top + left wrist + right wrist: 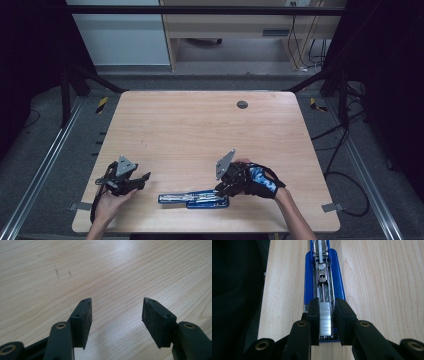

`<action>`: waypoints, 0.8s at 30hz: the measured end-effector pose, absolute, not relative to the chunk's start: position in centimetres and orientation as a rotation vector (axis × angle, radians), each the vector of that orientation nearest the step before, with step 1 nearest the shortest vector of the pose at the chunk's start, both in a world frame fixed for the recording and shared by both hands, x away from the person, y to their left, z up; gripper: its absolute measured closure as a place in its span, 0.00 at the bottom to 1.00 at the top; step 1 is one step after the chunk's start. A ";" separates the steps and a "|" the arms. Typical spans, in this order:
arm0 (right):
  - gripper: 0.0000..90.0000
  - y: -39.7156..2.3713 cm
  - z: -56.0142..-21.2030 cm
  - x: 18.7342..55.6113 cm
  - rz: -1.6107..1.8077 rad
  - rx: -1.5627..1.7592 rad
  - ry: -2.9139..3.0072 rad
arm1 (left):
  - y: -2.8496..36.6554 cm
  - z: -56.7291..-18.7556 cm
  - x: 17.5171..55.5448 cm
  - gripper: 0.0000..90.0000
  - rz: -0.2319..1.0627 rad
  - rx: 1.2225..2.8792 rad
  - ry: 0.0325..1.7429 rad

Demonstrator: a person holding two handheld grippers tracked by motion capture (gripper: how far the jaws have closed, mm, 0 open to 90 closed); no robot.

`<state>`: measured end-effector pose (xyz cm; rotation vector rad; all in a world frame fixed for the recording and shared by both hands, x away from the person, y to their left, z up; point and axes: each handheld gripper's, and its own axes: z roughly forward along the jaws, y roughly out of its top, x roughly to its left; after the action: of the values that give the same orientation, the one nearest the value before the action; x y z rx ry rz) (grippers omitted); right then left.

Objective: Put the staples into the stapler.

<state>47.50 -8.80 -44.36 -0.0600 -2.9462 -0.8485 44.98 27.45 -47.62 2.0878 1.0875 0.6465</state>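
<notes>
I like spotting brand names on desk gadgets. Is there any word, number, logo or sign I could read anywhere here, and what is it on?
None can be read.
Blue stapler, lying open on the table with a strip of staples in its channel: no brand or number visible.
Right gripper and left gripper: plain black pads, no markings.
Yellow-black hazard tape on the floor: stripes, no text.
</notes>
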 end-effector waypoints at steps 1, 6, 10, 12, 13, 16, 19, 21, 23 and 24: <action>0.84 -8.7 -44.4 47.5 -0.844 -0.060 -2.947 | 27.5 -47.6 45.0 0.46 0.645 2.088 1.088; 0.87 -8.4 -44.6 47.5 -0.828 -0.042 -2.942 | 27.5 -47.6 45.0 0.46 0.645 2.088 1.088; 0.87 -8.4 -44.5 47.5 -0.827 -0.027 -2.947 | 27.5 -47.6 45.0 0.46 0.646 2.089 1.087; 0.87 -8.4 -44.5 47.5 -0.829 -0.027 -2.946 | 27.5 -47.6 45.0 0.46 0.646 2.089 1.088; 0.87 -8.4 -44.5 47.5 -0.832 -0.023 -2.946 | 27.5 -47.6 45.0 0.46 0.645 2.088 1.088; 0.87 -8.5 -44.4 47.5 -0.854 -0.022 -2.941 | 27.5 -47.6 45.0 0.46 0.646 2.088 1.088; 0.87 -8.5 -44.2 47.5 -0.864 -0.017 -2.938 | 27.4 -47.6 45.0 0.46 0.646 2.090 1.087; 0.87 -8.5 -44.2 47.4 -0.866 -0.013 -2.939 | 27.4 -47.7 45.0 0.46 0.646 2.092 1.086; 0.87 -8.5 -44.3 47.5 -0.867 -0.012 -2.936 | 27.4 -47.7 45.0 0.46 0.646 2.092 1.087; 0.87 -8.5 -44.4 47.5 -0.865 0.001 -2.938 | 27.4 -47.7 45.0 0.46 0.646 2.092 1.087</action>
<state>47.52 -8.50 -44.38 0.0006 -2.9378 -0.8653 45.00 27.43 -47.67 2.0922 1.0870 0.6460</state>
